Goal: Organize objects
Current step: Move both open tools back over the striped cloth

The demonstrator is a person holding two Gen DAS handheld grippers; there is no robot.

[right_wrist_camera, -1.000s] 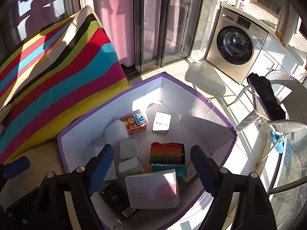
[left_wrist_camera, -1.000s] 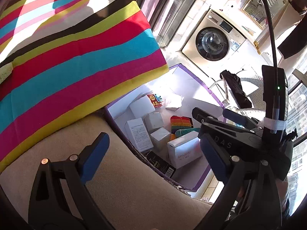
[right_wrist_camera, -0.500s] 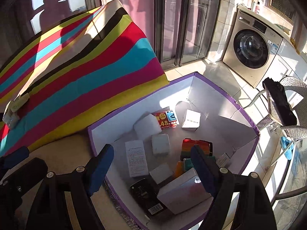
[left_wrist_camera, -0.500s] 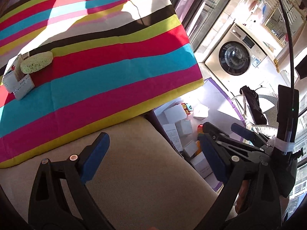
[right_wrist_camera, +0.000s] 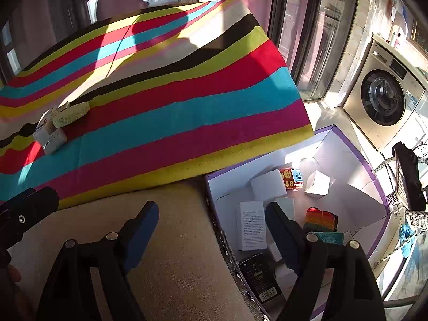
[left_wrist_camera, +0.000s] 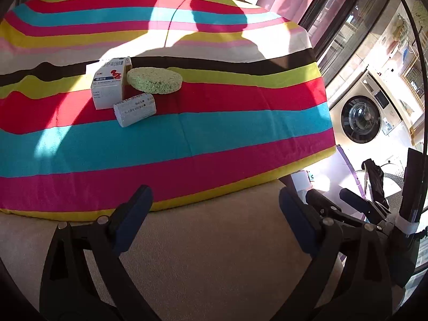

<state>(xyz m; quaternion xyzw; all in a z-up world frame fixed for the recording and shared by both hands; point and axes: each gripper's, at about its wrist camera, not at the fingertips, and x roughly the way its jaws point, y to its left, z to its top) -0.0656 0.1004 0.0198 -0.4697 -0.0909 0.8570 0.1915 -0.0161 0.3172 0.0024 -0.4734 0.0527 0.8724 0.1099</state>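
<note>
A striped cloth (left_wrist_camera: 214, 123) carries a white box (left_wrist_camera: 108, 87), small packet (left_wrist_camera: 135, 109) and green sponge (left_wrist_camera: 154, 80).

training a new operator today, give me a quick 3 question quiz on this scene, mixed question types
1. True or false: the left claw is shut on an item.
2. Multiple choice: the green sponge leans on A) the purple-edged box, B) the tall white carton, C) the washing machine.
3. Fill in: the items already sorted lie in the ____ beside the striped cloth.

Key
1. False. Both the left claw and the right claw are open and hold nothing.
2. B. It rests against the tall white carton, with a small white box lying in front.
3. The purple-edged box, below the edge of the striped cloth.
</note>
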